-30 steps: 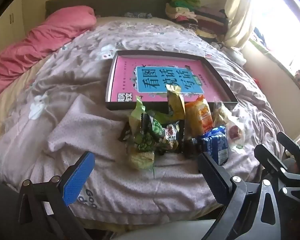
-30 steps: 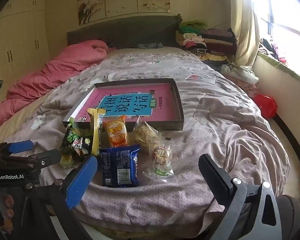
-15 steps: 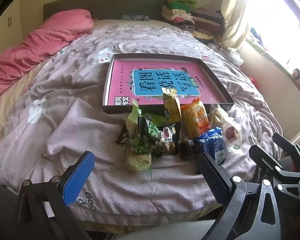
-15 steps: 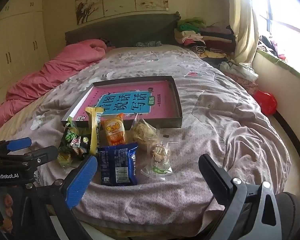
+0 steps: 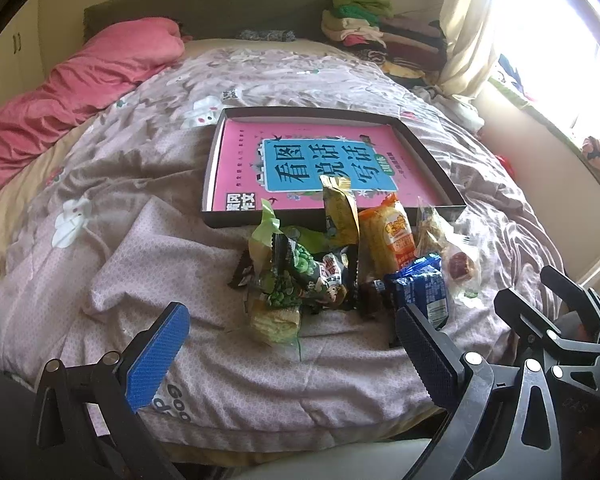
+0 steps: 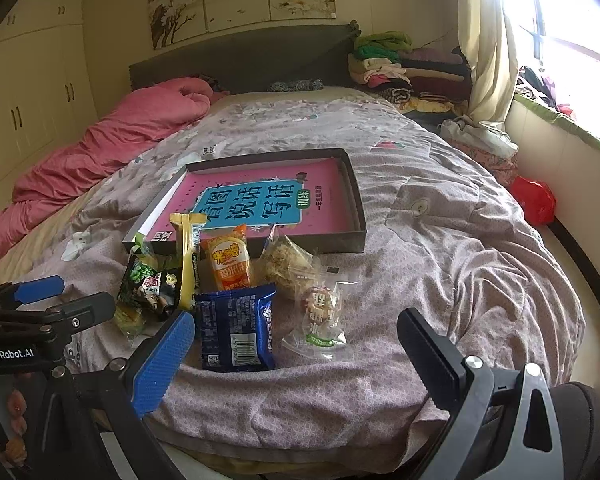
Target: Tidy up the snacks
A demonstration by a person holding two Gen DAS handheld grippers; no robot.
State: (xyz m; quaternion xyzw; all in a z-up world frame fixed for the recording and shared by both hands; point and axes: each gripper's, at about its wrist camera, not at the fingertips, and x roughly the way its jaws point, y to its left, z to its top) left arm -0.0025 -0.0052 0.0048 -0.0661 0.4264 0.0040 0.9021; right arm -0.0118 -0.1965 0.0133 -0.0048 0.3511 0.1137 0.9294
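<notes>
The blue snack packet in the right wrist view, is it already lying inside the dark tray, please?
No, the blue snack packet lies on the bedspread in front of the dark tray, which holds only a pink book.

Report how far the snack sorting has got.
Done: nothing. The tray holds only the pink book. In hand: nothing; the left gripper and right gripper hover with jaws open and empty. Left: all the snacks, including the blue pack and orange pack, lie on the bedspread before the tray.
</notes>
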